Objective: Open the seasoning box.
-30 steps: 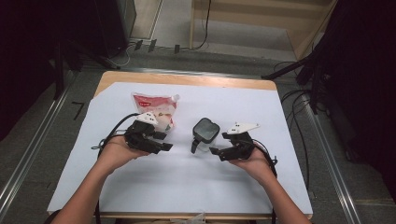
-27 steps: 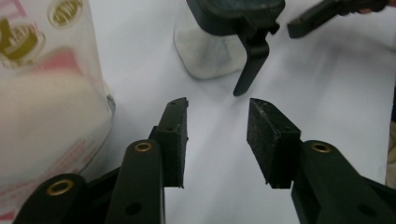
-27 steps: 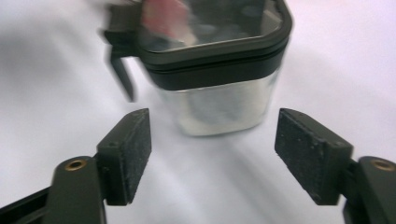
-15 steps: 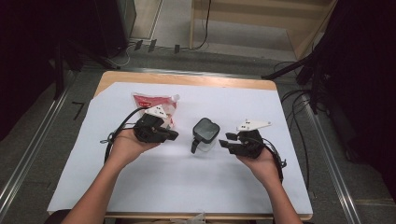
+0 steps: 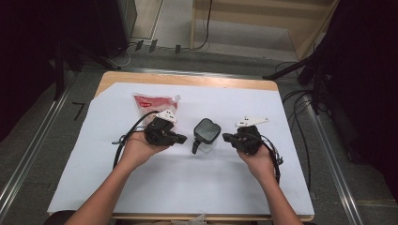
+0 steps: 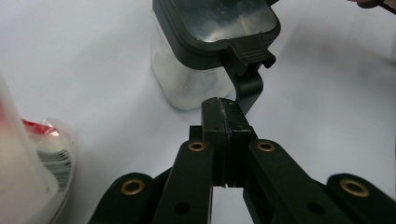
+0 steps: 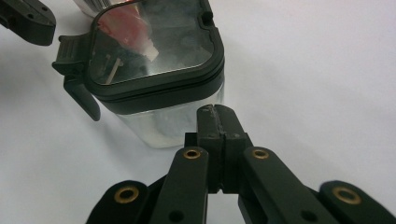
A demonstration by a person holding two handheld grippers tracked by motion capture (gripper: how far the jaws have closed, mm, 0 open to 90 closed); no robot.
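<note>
Clear jar [image 5: 206, 134] with black latch lid, centre of table. Left gripper [image 6: 223, 116] and right gripper [image 7: 218, 122] both clenched, empty. Advice: open the jaws before closing in on the latch handle [image 6: 247, 84].

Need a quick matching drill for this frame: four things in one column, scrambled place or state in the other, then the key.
1. clear jar
2. red-and-white pouch
3. left gripper
4. white sheet

a. covers the tabletop
b. jaws shut, empty, tip at the jar's black handle
c. stands between the two grippers, black lid on
d. lies flat at the far left

Pairs: 1-c, 2-d, 3-b, 4-a
</note>
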